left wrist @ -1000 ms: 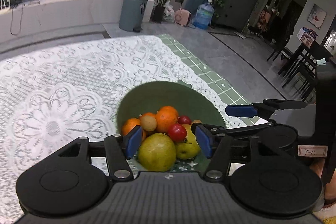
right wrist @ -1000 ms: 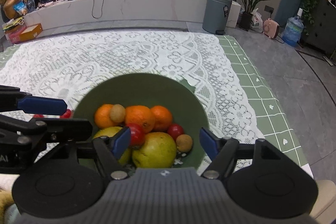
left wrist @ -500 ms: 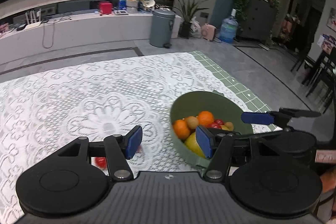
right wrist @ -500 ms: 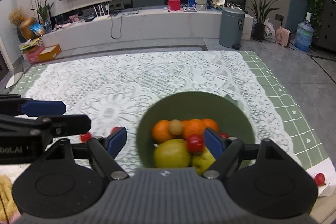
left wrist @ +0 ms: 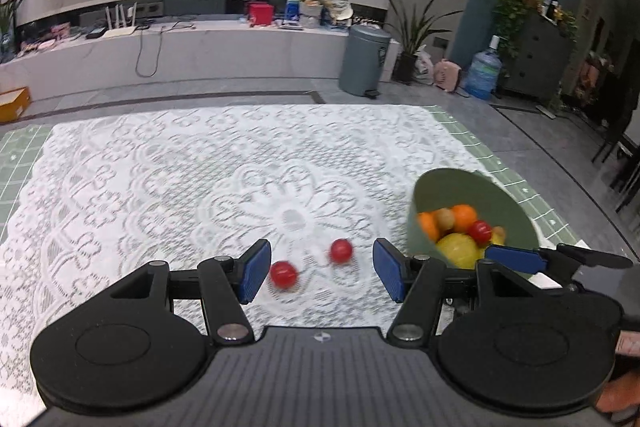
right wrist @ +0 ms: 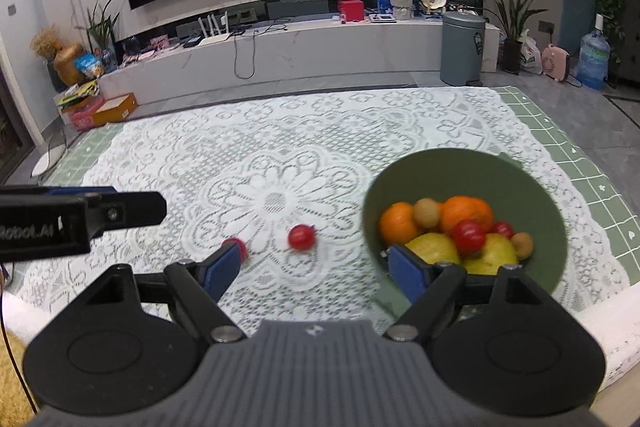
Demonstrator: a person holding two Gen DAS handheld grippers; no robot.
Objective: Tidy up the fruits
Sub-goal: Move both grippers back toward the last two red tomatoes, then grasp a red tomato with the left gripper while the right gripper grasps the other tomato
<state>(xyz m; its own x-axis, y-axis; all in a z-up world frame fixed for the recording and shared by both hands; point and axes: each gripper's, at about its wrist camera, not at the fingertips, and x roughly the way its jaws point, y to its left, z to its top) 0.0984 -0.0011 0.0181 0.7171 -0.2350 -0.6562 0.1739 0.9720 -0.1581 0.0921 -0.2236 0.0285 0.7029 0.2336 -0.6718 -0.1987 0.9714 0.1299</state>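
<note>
Two loose red cherry tomatoes lie on the white lace cloth: one (left wrist: 341, 251) just ahead of my left gripper (left wrist: 320, 275), the other (left wrist: 284, 274) beside its left pad. That gripper is open and touches neither. The green bowl (right wrist: 460, 167) sits to the right and holds oranges (right wrist: 466, 213), yellow fruit (right wrist: 434, 247), small brown fruit and cherry tomatoes. My right gripper (right wrist: 316, 269) is open and empty. Its right finger overlaps the bowl's near rim in the view, and its left pad partly hides one loose tomato (right wrist: 238, 247).
The lace cloth (right wrist: 280, 155) lies over a green checked mat (right wrist: 580, 163) that shows along the table's right and left edges. The table's near edge runs just right of the bowl. Beyond the table are floor, a grey bin and a low TV bench.
Both grippers have swung left, off the bowl, which now sits at the right of each view. The two loose tomatoes have come into view. The right jaws stand slightly wider.
</note>
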